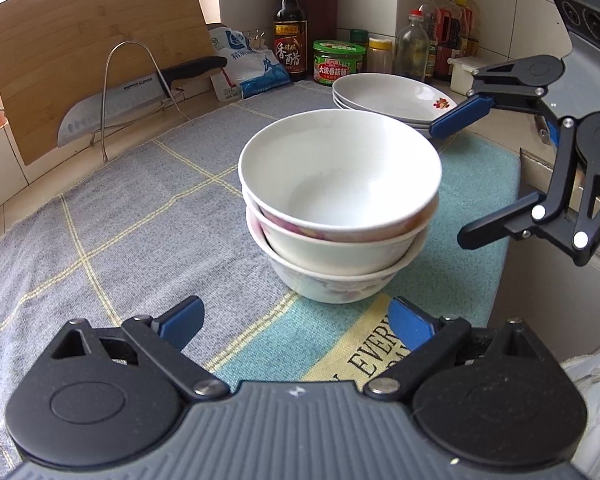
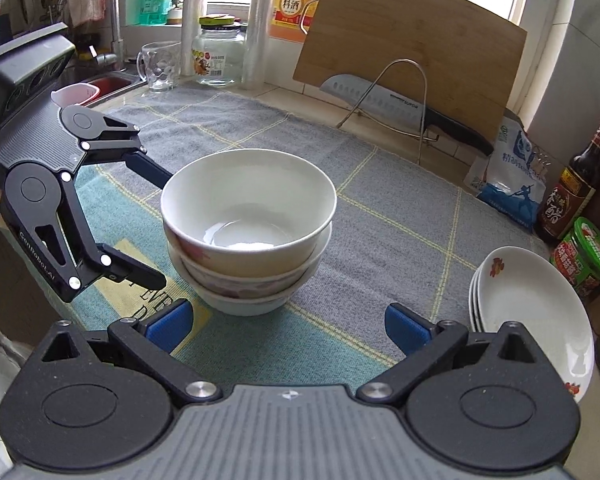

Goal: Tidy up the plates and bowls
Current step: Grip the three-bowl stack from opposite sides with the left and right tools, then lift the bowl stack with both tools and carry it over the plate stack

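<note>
Three bowls sit nested in one stack on the cloth that covers the counter — the landmark for everything else. The top bowl is plain white inside and tilts a little in the one below. The plates, three stacked with a red flower print on the rim, lie on the far side of the bowls in the left wrist view, near them but apart. The left gripper hangs just short of the bowls, jaws wide apart, nothing between its blue pads. The right gripper faces the bowls from another side, jaws likewise spread and empty — neither touches the stack. Beyond the bowls a knife rests in a wire rack against a board. Bottles and jars stand past the plates.
</note>
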`<move>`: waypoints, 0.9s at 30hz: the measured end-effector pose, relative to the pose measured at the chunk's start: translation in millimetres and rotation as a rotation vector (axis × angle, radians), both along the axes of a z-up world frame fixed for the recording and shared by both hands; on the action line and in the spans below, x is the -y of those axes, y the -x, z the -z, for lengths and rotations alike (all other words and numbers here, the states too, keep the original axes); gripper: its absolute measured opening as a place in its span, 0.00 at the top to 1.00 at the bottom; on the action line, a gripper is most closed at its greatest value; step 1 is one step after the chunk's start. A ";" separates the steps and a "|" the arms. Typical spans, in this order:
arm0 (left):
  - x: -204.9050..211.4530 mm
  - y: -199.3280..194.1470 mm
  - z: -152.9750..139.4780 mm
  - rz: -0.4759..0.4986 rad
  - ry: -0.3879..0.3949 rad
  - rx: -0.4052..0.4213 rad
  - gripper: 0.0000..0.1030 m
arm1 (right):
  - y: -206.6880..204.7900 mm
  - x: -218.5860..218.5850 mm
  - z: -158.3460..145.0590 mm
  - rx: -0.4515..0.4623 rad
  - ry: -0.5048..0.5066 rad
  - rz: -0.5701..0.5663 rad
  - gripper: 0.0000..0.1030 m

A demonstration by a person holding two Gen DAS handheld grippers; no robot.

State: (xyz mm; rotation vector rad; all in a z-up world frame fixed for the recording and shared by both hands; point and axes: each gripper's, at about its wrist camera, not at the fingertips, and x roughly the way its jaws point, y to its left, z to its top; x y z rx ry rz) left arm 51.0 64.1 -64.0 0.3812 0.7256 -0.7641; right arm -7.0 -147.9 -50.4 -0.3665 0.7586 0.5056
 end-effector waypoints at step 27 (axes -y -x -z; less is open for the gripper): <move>21.8 -32.5 -2.0 0.257 -0.066 -0.047 0.08 | -57.0 -9.6 26.1 -0.136 0.002 -0.323 0.05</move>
